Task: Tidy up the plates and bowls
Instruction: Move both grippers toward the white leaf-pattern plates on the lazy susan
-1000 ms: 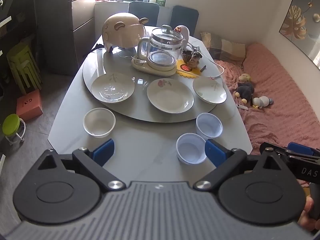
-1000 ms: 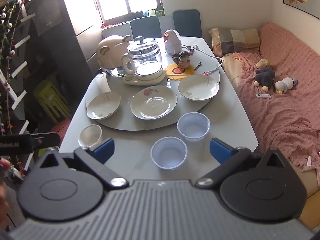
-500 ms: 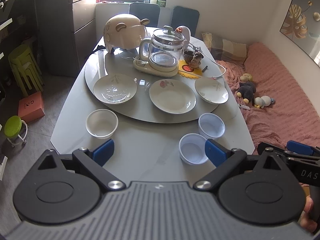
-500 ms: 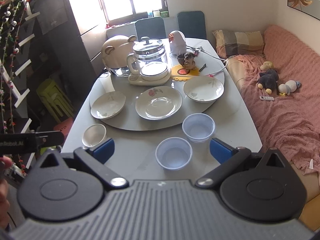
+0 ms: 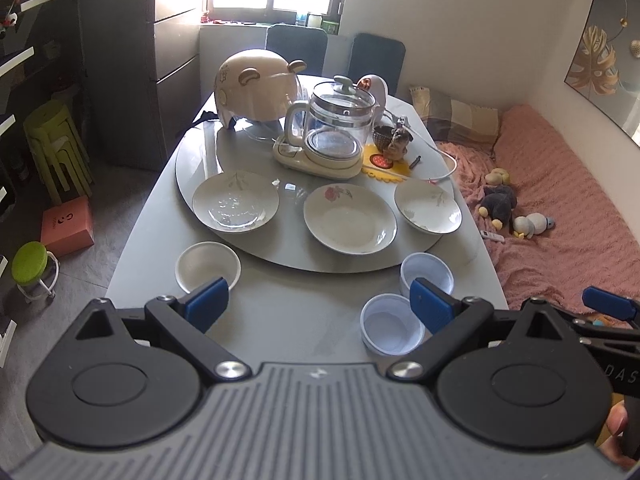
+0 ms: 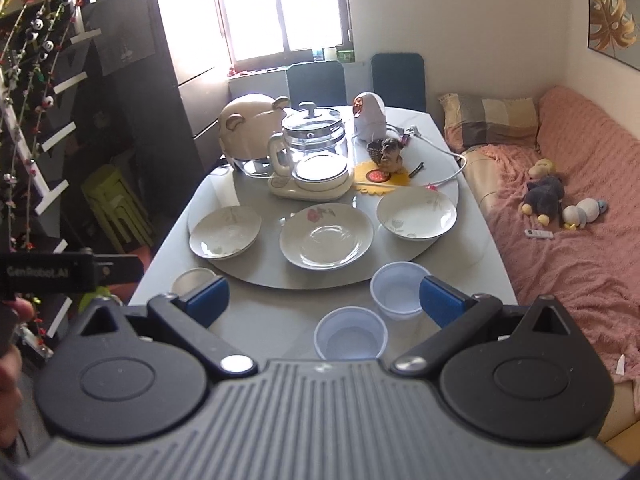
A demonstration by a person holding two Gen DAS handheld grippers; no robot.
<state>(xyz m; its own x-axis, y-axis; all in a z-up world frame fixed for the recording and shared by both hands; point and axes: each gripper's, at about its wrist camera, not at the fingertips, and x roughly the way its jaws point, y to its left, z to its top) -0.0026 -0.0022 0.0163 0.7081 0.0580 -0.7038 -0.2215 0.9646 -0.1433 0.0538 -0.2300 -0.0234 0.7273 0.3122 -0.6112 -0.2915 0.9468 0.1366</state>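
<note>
Three plates sit in a row on the grey turntable (image 5: 288, 258): a left plate (image 5: 235, 206), a middle plate with a pink flower (image 5: 350, 223) and a right plate (image 5: 427, 207). On the table in front stand a white bowl (image 5: 206, 266) at the left and two pale blue bowls (image 5: 427, 274) (image 5: 391, 328) at the right. My left gripper (image 5: 320, 306) is open and empty above the table's near edge. My right gripper (image 6: 322, 300) is open and empty, above the nearest blue bowl (image 6: 350, 338). The plates also show in the right wrist view (image 6: 326, 236).
A glass kettle on its base (image 5: 322, 136), a beige bear-shaped appliance (image 5: 256, 88), a small figurine (image 5: 394, 142) on a yellow mat and a white cable sit at the back of the turntable. A pink sofa with soft toys (image 5: 560, 208) is to the right. Stools (image 5: 54, 148) stand at the left.
Both grippers have drawn back and risen a little, so the table looks slightly farther and the view tilts up. The dishes have not moved. Both grippers stay open.
</note>
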